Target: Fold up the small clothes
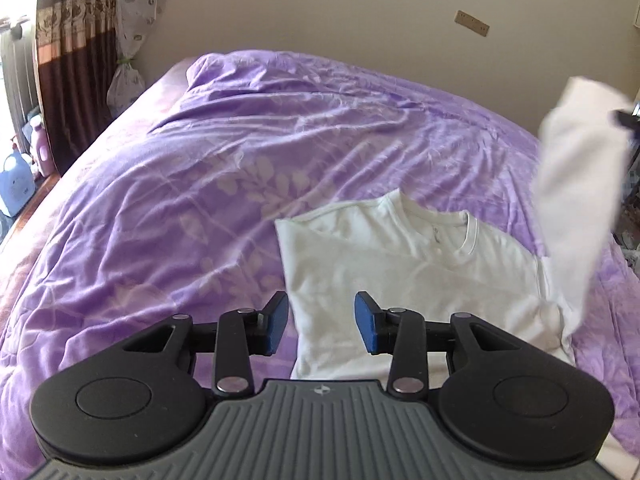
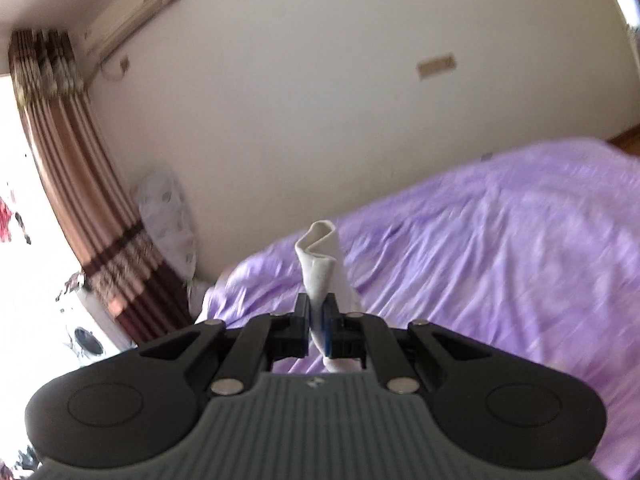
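Note:
A white T-shirt (image 1: 400, 264) lies neck-up on the purple bed cover (image 1: 192, 152), its left side folded in. My left gripper (image 1: 322, 314) hovers over the shirt's lower left edge, open, its blue pads (image 1: 366, 320) clear of the cloth. On the right the shirt's sleeve (image 1: 576, 184) is pulled up off the bed, blurred, with a dark piece of my right gripper (image 1: 626, 120) at its top. In the right wrist view my right gripper (image 2: 316, 314) is shut on that white cloth (image 2: 320, 256), which sticks up past the pads in a curled fold.
A bare wall with a small plate (image 1: 472, 23) runs behind the bed. A brown striped curtain (image 1: 68, 64) and a patterned bag (image 1: 136, 20) stand at the far left. Bottles (image 1: 18, 184) sit on the floor beside the bed. An air conditioner (image 2: 132, 12) hangs high.

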